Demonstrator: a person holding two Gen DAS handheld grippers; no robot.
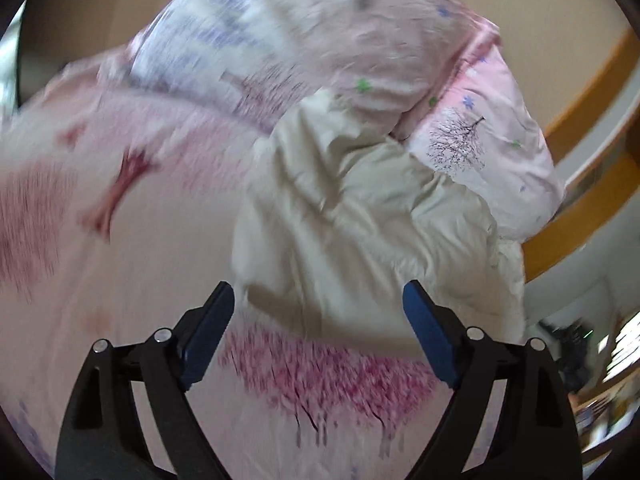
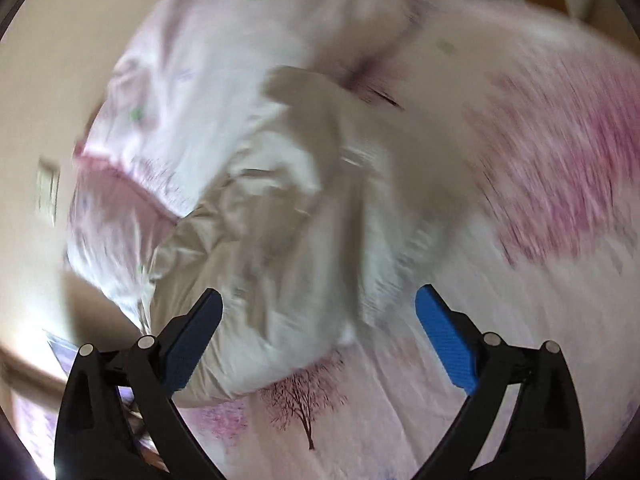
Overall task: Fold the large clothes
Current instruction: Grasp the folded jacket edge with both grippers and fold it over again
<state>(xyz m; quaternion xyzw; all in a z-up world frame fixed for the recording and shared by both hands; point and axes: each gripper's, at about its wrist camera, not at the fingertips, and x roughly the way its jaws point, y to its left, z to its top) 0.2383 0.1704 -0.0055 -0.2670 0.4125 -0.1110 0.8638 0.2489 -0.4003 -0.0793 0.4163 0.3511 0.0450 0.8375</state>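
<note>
Two fisheye views, both blurred by motion.

Left wrist view: left gripper at the bottom edge, black arms ending in blue fingers, spread wide apart and grasping nothing. Between and just beyond the fingertips, a crumpled cream-white garment, puffy and creased, heaped in the middle of the picture. Beneath it, a pale pink bed sheet printed with pink blossom trees. Behind and partly over the garment's far end, a bunched pink quilt with a dark tree print and small green and purple flowers. Further back on the left, a pillow with a blue-and-white pattern, too smeared to read clearly. On the right, an orange-brown wooden bed frame curving along the edge.

Right wrist view: right gripper likewise at the bottom, blue fingers splayed wide, nothing between them. Same cream-white garment lying just ahead of the left fingertip, rumpled and reaching up toward the centre. Under it, the pink bed sheet, one brown tree print sharp near the lower middle. To the upper left, the bunched quilt, touching the garment. Beige wall along the left edge.
</note>
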